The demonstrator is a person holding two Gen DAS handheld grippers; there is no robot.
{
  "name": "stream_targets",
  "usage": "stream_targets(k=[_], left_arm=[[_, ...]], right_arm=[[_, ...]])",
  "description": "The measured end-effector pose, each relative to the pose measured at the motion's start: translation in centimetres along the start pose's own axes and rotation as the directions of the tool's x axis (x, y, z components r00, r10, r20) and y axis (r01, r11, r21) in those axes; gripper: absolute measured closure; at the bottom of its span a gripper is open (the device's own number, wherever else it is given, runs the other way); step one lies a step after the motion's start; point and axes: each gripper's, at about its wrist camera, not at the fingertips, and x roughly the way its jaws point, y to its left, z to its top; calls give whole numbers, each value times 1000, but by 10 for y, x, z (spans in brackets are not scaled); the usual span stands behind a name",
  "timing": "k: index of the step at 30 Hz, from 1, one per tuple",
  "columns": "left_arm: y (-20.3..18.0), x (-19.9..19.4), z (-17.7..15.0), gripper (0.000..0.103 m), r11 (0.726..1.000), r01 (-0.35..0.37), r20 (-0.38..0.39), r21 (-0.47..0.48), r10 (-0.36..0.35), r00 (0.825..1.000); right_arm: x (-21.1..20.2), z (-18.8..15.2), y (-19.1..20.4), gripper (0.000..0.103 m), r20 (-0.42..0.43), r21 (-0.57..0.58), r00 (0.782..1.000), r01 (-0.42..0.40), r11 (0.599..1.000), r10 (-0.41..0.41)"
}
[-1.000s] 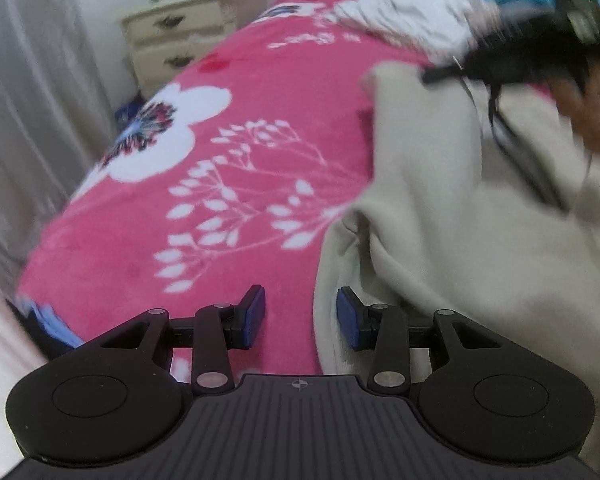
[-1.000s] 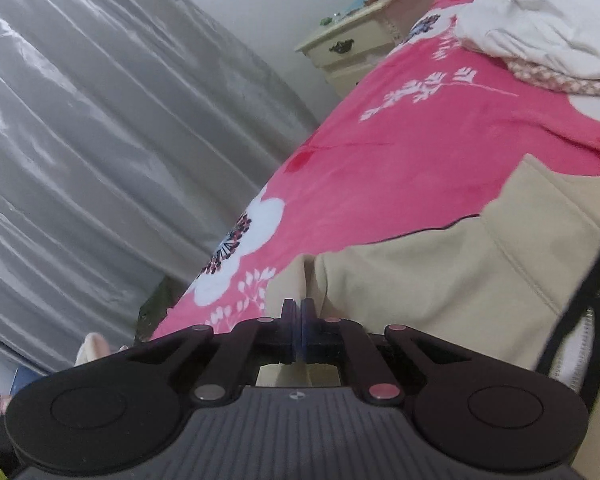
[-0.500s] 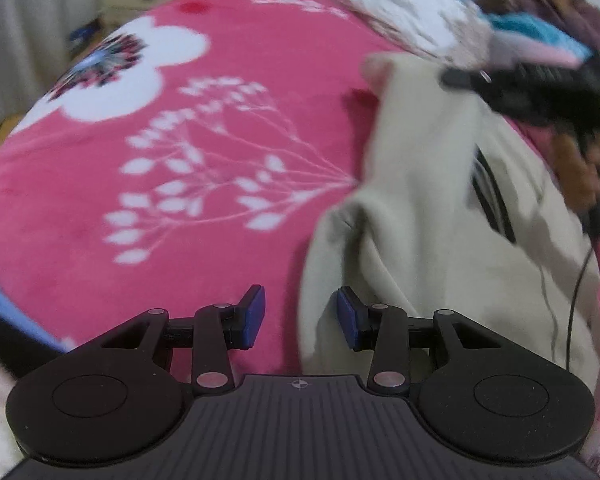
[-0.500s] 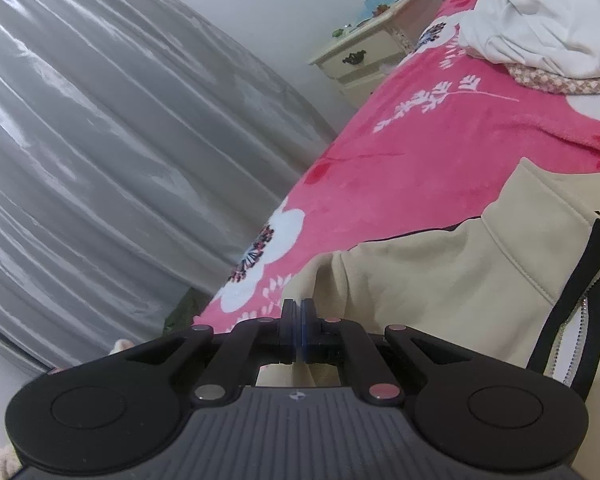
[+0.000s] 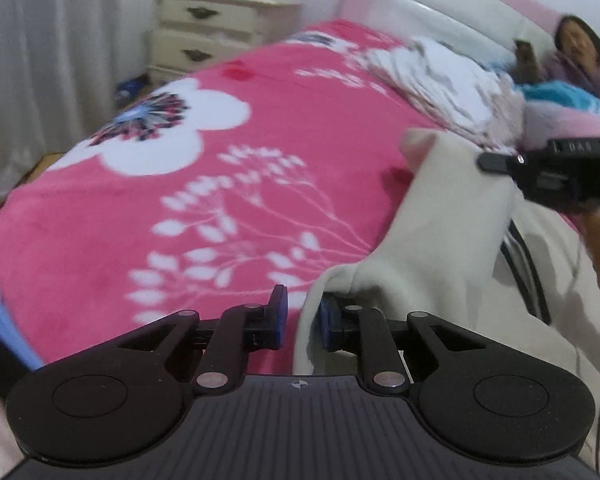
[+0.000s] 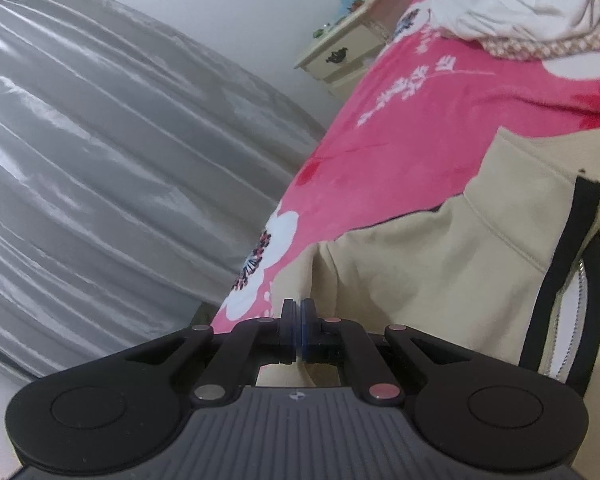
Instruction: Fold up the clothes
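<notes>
A beige zip-up jacket (image 5: pixel 440 248) with black trim lies on the pink bed, its near edge lifted into a fold. My left gripper (image 5: pixel 302 316) is at that edge with its jaws closing. The hem hangs between the blue pads and covers the right one, while a strip of blanket still shows beside the left pad (image 5: pixel 278 316). My right gripper (image 6: pixel 299 316) is shut on another part of the jacket (image 6: pixel 440 264), with cloth bunched just past its tips. In the left wrist view the right gripper (image 5: pixel 496 162) holds the far corner up.
A pink floral blanket (image 5: pixel 220 200) covers the bed. A heap of white clothes (image 5: pixel 440 80) lies toward the headboard, where a person (image 5: pixel 580 60) is lying. A cream nightstand (image 5: pixel 204 36) stands at the bed's far left. A grey curtain (image 6: pixel 120 180) hangs left.
The left gripper's jaws have narrowed and the jacket's hem now lies between the pads. The left view has tipped up, bringing the nightstand and headboard in. The right gripper stays shut and has rolled slightly.
</notes>
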Motion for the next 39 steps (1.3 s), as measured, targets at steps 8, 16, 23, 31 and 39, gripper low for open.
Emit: stream_targets(k=[8,16,23,31,39], left_arm=[[18,-1,-4,88,976,12,-5,-216,-13,1000],[20,-10,-4,85,973,9,-36,-229,-17,999],[20,-15,-6,85,974,-26,-39,-226,17,999],[18,-20,-4,84,971,-62,-50,-230,52,997],[-1,-79,-9,79,984,-134,106,-121,147,983]], right_arm=[[47,-14,-1,100,-103,-199,960,235,951,-259],[48,-18,17,91,-36,-318,947,292,902,-319],[22,0,15,81,48,-247,942,335,909,-333],[-60,-19,19,67,-36,-192,964,252,949,-263],[-158,-68,24,62,-133,-133,929,329,935,-346]])
